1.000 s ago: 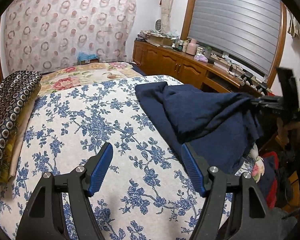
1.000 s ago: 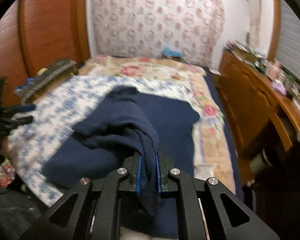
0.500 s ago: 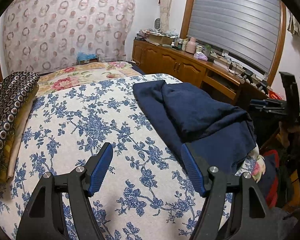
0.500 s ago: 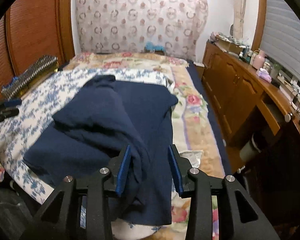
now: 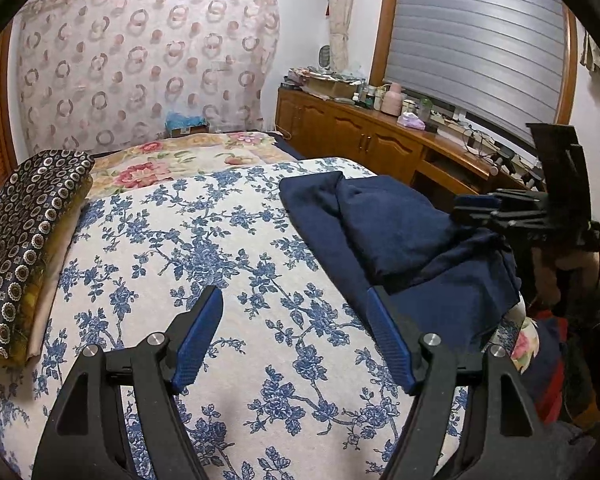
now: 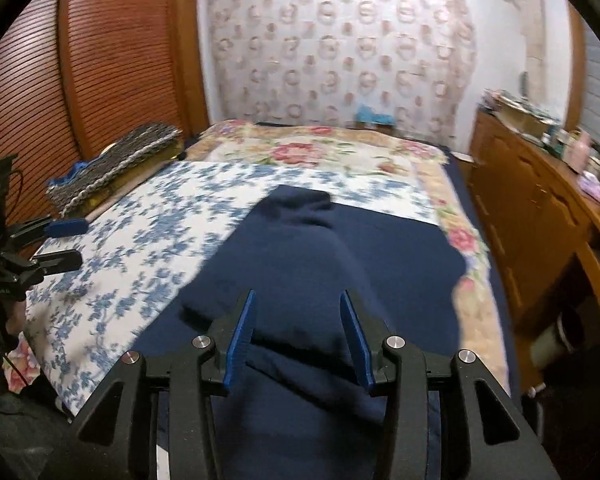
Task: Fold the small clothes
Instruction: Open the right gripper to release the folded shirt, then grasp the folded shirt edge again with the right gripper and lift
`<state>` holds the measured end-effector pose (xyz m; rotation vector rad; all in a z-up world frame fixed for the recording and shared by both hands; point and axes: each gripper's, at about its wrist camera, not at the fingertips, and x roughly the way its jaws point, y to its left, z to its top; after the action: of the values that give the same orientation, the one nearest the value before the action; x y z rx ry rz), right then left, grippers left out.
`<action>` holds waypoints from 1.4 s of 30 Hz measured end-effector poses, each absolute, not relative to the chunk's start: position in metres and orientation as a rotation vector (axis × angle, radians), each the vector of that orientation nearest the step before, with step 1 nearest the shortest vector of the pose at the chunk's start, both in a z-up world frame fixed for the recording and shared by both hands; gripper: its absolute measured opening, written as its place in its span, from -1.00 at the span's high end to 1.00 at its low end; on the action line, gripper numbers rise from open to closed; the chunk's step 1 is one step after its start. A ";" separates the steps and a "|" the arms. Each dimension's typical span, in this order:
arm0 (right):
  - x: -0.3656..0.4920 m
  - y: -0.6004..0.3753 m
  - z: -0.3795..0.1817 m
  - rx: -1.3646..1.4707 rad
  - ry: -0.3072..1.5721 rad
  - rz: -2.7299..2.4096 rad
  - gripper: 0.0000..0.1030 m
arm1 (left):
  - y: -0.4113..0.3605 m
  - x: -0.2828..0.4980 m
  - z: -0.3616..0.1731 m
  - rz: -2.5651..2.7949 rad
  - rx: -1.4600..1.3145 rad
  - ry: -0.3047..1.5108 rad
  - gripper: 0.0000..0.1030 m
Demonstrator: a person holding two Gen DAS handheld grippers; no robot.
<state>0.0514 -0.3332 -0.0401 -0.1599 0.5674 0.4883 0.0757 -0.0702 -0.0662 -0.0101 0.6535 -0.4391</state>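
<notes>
On a bed spread with a white quilted cover printed in blue flowers (image 5: 204,264), the right gripper (image 6: 298,334) has just let go of the dark navy, soft-knit garment (image 6: 340,248) it was pinching a second ago. Its blue-padded jaws have just been opening and now stand spread, with a ridge of the navy cloth lying loose between them, touched by neither pad. The fold that hung lifted from that grip a moment back now rests settled on the garment's lower layer, a rumpled flap across the near right part of the bed, its edge draping over the mattress side. The left gripper (image 5: 294,336) hovers over bare quilt just beside the garment's left edge, jaws wide apart and empty, unchanged from a second ago. Judging by the lie of the cloth, one fold is laid but untidy; smoothing or a second fold looks like the work remaining.
</notes>
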 end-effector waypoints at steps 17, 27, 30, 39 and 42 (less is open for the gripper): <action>0.097 -0.269 -0.073 -0.326 0.706 0.660 -0.30 | -0.066 0.074 -0.072 -0.444 -0.021 0.669 -0.46; 0.138 -0.259 -0.092 -0.330 0.776 0.584 -0.27 | -0.071 0.072 -0.075 -0.451 -0.010 0.678 -0.46; 0.137 -0.257 -0.092 -0.358 0.762 0.584 0.51 | -0.071 0.073 -0.075 -0.453 -0.013 0.683 -0.46; 0.152 -0.307 -0.040 -0.346 0.626 0.454 0.85 | -0.074 0.076 -0.079 -0.461 -0.015 0.692 -0.46; 0.168 -0.327 -0.025 -0.336 0.600 0.380 0.85 | -0.074 0.076 -0.080 -0.460 -0.017 0.694 -0.46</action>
<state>0.1685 -0.3274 -0.0248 -0.3358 0.6000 0.3796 0.0758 -0.0740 -0.0795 -0.0169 0.6935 -0.4603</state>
